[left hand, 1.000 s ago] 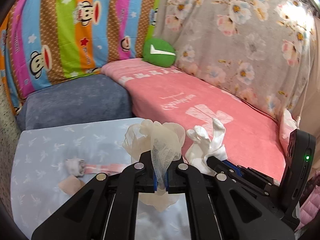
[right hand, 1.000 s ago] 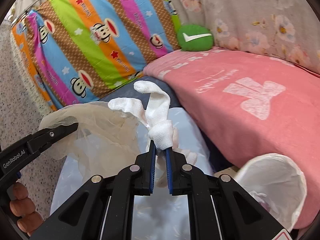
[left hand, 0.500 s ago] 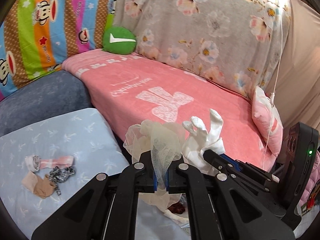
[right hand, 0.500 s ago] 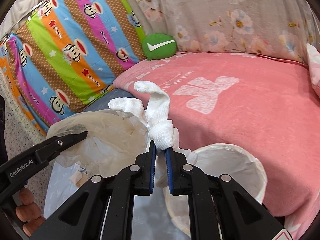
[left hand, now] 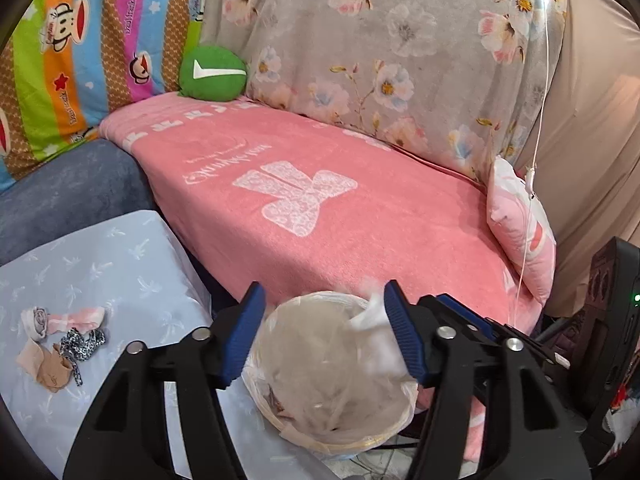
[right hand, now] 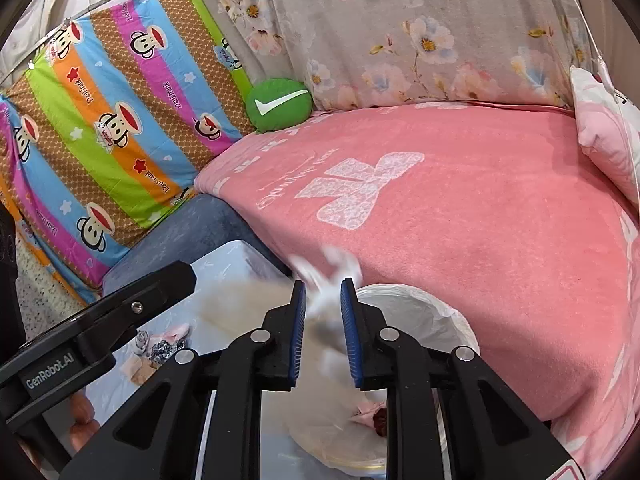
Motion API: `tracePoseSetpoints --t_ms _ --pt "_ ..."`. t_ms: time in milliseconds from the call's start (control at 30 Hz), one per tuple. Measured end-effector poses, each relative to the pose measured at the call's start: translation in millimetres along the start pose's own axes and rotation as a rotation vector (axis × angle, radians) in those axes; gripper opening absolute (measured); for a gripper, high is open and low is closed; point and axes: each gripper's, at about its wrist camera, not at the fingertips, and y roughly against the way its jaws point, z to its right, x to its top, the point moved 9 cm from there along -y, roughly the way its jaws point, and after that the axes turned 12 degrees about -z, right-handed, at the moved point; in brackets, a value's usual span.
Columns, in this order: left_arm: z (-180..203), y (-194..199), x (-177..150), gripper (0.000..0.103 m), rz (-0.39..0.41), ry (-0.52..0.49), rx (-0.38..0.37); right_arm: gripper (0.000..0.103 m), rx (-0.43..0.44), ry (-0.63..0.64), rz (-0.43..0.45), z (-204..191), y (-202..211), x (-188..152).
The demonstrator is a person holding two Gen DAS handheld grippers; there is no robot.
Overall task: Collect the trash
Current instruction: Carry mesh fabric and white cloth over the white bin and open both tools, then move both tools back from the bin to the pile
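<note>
The left gripper [left hand: 324, 332] is standing wide apart now, directly above the lined trash bin [left hand: 280, 412]; its jaws have just been opening, and nothing is pressed between them. The cream mesh-like wrapper that it was pinching half a second ago is no longer in the jaws, and only a blurred pale shape [left hand: 320, 368] is showing inside the bin, so it is probably falling in. The right gripper [right hand: 323, 336] is standing narrowly apart, its jaws have just been opening too, and the white tissue wad [right hand: 326, 276] is showing as a blur between the blue pads [right hand: 298, 332], slipping downward rather than being held. The bin [right hand: 440, 316] is sitting just beside the pink blanket [left hand: 360, 220], below both grippers. I judge that both pieces are being released together, so this round of collecting is nearly done. On the light blue cloth [left hand: 100, 264] some small scraps [left hand: 60, 340] are lying well apart from the bin, and they look like the next things to collect.
</note>
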Motion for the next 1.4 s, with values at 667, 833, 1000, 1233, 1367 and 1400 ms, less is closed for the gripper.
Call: tracePoseSetpoints --t_ms 667,833,1000,1233,1367,1400 --pt "-21.4 0.5 -6.6 0.06 -0.012 0.033 0.071 0.032 0.025 0.037 -0.011 -20.7 -2.5 -5.7" --pt "-31.7 2.3 -8.6 0.06 -0.014 0.05 0.082 0.032 0.033 0.058 -0.02 -33.6 -7.1 -7.5" --pt "-45.5 4.2 -11.0 0.06 -0.014 0.071 0.094 0.032 0.044 0.084 -0.035 -48.6 -14.7 -11.0" --pt "-73.2 7.1 -16.8 0.06 -0.018 0.122 0.114 0.032 0.057 0.123 -0.062 -73.9 -27.6 -15.8" --pt "-93.4 8.3 -23.2 0.062 -0.026 0.159 0.129 0.032 0.069 0.15 -0.081 -91.7 -38.0 -19.8" --pt "-99.3 8.7 -25.0 0.063 -0.027 0.169 0.136 0.032 0.072 0.156 -0.086 -95.8 -40.6 -20.1"
